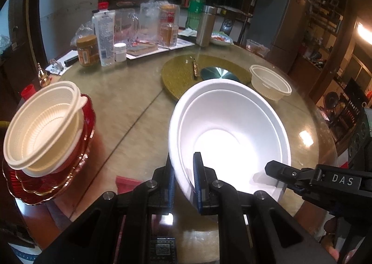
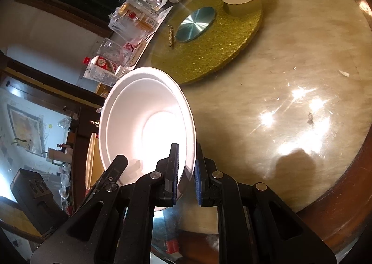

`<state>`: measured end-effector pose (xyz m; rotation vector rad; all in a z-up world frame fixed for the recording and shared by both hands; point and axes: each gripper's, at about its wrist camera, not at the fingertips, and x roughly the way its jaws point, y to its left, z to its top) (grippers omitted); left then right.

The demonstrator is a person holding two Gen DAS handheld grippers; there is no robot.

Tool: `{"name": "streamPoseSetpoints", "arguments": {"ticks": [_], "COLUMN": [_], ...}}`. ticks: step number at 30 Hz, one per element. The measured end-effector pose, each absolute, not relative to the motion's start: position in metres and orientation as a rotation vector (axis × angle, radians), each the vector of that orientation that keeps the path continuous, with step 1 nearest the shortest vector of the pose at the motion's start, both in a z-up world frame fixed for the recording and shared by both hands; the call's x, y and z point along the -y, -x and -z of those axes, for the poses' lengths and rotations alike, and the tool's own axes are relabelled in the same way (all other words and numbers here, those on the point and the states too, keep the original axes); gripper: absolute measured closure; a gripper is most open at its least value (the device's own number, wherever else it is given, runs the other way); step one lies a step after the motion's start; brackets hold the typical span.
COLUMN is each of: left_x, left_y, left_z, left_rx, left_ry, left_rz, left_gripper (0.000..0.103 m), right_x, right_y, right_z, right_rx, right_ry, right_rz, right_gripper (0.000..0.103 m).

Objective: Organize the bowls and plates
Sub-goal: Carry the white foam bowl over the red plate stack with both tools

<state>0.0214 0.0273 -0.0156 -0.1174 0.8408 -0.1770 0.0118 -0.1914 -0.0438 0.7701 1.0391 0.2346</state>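
Both your left claw (image 1: 183, 185) and right claw (image 2: 187, 175) pinch the white bowls (image 1: 232, 129); carry them level toward the cream stack (image 1: 44, 124).

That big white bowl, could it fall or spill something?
Maybe. Each gripper, the left gripper and the right gripper, pinches only the thin rim of the white bowl, which looks like two nested bowls, so they might slip apart or the rim might bend. The stack of cream bowls sits crooked on the red plates, so a bump could topple it.
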Motion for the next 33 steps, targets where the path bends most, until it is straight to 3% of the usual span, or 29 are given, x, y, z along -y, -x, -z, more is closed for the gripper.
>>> {"name": "streamPoseSetpoints", "arguments": {"ticks": [33], "left_x": [-0.069], "left_y": [-0.005], "left_z": [-0.016], "left_rx": [-0.714], "left_ry": [0.168], "left_rz": [0.091], "left_gripper": [0.091], "right_x": [0.140], "right_y": [-0.021], "right_z": [0.003], "right_rx": [-0.961], "right_ry": [-0.654], "right_rz": [-0.362], "right_gripper": [0.091]}}
